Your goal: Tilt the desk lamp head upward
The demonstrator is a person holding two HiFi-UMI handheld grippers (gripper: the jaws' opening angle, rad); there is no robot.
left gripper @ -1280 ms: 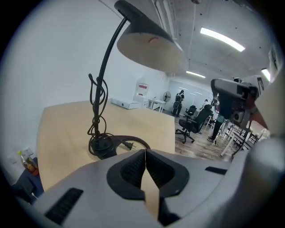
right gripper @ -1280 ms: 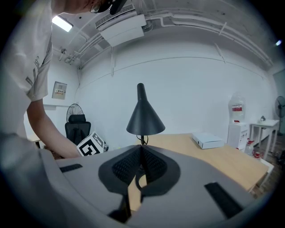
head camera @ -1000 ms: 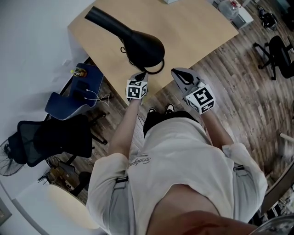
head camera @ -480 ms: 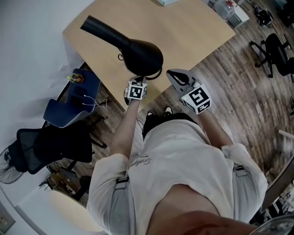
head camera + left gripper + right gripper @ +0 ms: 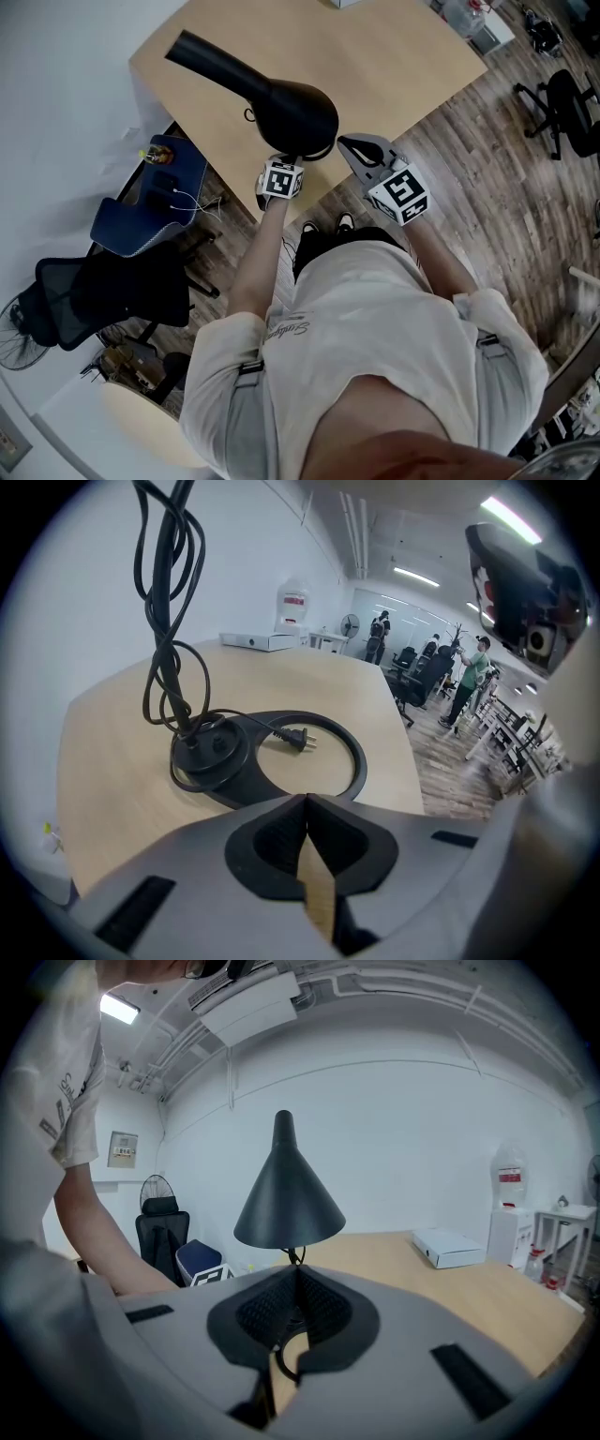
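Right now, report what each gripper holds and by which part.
Nothing is held. The left gripper is shut and empty near the black ring-shaped lamp base; the right gripper is shut and empty too, facing the black cone-shaped lamp head.

shirt [image 5: 375,319]: off-white, short sleeves, dark script print
left gripper [image 5: 306,803], right gripper [image 5: 349,143]: grey shells, black ribbed pads [image 5: 272,844], black-and-white marker cubes [image 5: 403,195]

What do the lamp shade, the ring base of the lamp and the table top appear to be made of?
Lamp shade: probably painted metal or plastic. It is a smooth matte black cone with a soft sheen.
Ring base: likely the same, being a thin, flat, matte black ring.
Table top: light wood or wood-look laminate. The surface is a pale, even beige, so I cannot tell which.
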